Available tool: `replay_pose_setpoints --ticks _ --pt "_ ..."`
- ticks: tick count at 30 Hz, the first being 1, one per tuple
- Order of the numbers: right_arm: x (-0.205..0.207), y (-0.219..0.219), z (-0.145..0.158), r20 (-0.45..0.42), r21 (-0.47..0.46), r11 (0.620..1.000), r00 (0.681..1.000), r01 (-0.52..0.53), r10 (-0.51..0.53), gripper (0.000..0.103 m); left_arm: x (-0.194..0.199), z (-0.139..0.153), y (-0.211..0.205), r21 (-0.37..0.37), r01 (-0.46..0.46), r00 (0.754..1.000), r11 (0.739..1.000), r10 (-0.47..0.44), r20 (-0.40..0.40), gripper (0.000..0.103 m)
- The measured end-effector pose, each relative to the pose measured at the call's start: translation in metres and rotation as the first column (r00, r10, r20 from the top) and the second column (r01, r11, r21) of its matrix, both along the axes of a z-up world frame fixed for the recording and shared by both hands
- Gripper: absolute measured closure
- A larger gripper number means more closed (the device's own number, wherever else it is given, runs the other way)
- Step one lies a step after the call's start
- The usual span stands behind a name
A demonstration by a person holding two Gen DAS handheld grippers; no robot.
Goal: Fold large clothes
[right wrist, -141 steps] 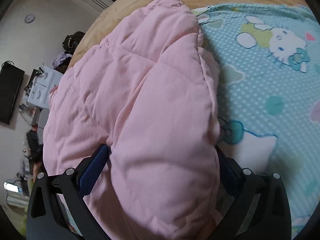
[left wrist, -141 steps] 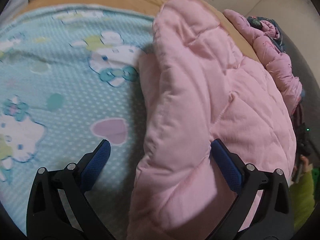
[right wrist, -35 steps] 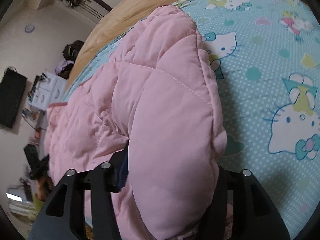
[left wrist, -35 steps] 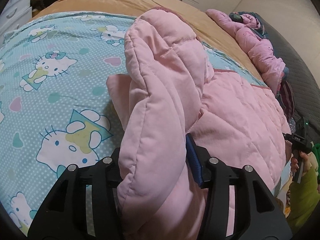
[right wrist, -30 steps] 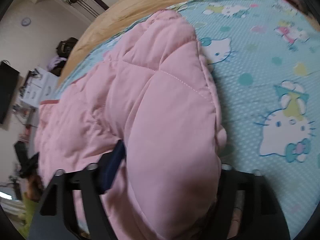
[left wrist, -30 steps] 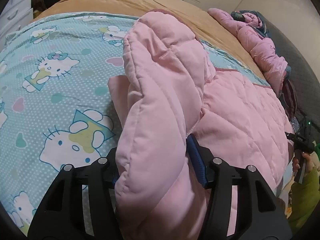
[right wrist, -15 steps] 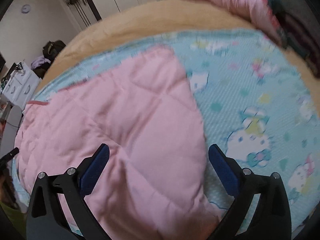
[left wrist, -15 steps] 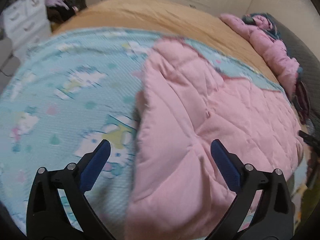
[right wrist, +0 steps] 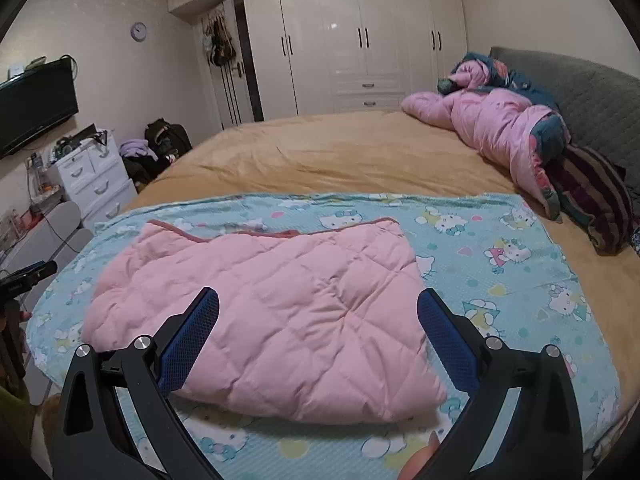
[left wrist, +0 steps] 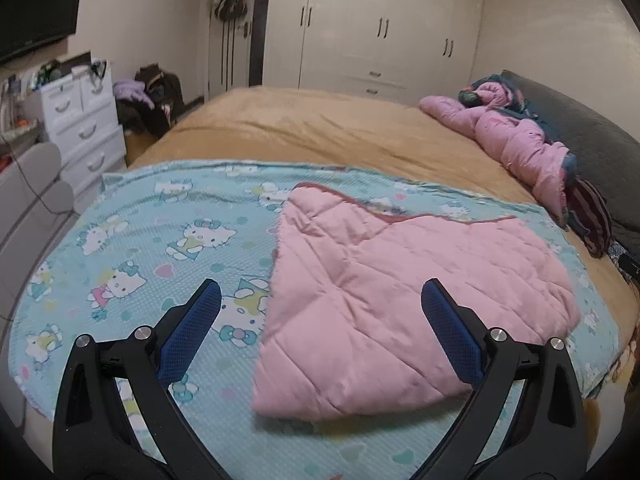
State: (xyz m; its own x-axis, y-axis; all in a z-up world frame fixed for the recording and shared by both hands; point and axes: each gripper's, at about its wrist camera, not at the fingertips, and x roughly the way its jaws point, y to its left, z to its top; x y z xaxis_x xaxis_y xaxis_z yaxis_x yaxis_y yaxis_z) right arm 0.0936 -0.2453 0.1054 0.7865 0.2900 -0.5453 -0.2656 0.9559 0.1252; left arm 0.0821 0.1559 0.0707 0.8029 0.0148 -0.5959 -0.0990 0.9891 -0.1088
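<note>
A pink quilted garment lies folded flat on a light blue cartoon-cat sheet spread over the bed. Its dark pink trimmed edge faces the far side. My left gripper hangs open above and short of the garment's left part, nothing between its blue pads. My right gripper is likewise open above the garment's near edge, its blue pads apart and empty. Neither touches the cloth.
A tan blanket covers the bed beyond the sheet. More pink padded clothes and a dark striped item are piled by the grey headboard. White drawers, bags and white wardrobes stand behind.
Both grippers were shut on folds of the pink garment; they opened, let it drop flat on the sheet, and pulled up and back from it.
</note>
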Motion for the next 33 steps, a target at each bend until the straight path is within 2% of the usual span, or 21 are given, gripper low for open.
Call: replay_pose_setpoints --ticks 3,7,10,15,19,21,27,30,33 --pt "-0.028 0.003 0.001 0.021 0.014 1.000 1.000 -0.014 0.013 0.004 -0.023 0.003 -0.018 0.027 0.008 1.000 1.000 -0.009 0.026 0.009" --pt "-0.060 0.007 -0.004 0.050 0.018 1.000 0.999 -0.004 0.003 0.004 -0.050 0.000 -0.032 0.016 0.007 0.999 1.000 -0.008 0.048 0.009" --pt "-0.084 0.011 -0.012 0.093 -0.015 1.000 0.995 0.025 -0.024 0.004 -0.066 -0.009 -0.043 0.028 -0.017 0.999 0.999 0.016 0.049 0.009" --pt "-0.115 0.011 -0.034 0.110 -0.032 0.998 0.992 0.059 -0.055 0.004 -0.089 -0.032 -0.064 0.027 0.003 0.999 1.000 -0.003 0.032 0.009" --pt "-0.132 0.014 -0.058 0.119 -0.053 0.995 0.990 0.081 -0.075 0.004 -0.108 -0.056 -0.080 0.001 0.007 1.000 1.000 -0.007 0.028 0.009" --pt "-0.140 0.017 -0.071 0.119 -0.071 0.993 0.990 0.090 -0.081 0.004 -0.116 -0.068 -0.086 0.011 -0.001 1.000 1.000 0.001 0.029 0.009" --pt "-0.147 0.023 -0.104 0.048 -0.027 0.996 0.996 0.079 -0.078 0.004 -0.126 -0.087 -0.090 -0.002 -0.024 0.999 1.000 0.024 0.024 0.009" --pt "-0.148 0.027 -0.107 0.051 -0.046 0.996 0.996 0.079 -0.077 0.004 -0.125 -0.089 -0.093 0.026 -0.019 1.000 0.999 0.019 0.022 0.009" --pt "-0.149 0.029 -0.105 0.057 -0.040 0.996 0.996 0.077 -0.075 0.004 -0.125 -0.090 -0.095 0.019 -0.012 1.000 1.000 0.011 0.017 0.009"
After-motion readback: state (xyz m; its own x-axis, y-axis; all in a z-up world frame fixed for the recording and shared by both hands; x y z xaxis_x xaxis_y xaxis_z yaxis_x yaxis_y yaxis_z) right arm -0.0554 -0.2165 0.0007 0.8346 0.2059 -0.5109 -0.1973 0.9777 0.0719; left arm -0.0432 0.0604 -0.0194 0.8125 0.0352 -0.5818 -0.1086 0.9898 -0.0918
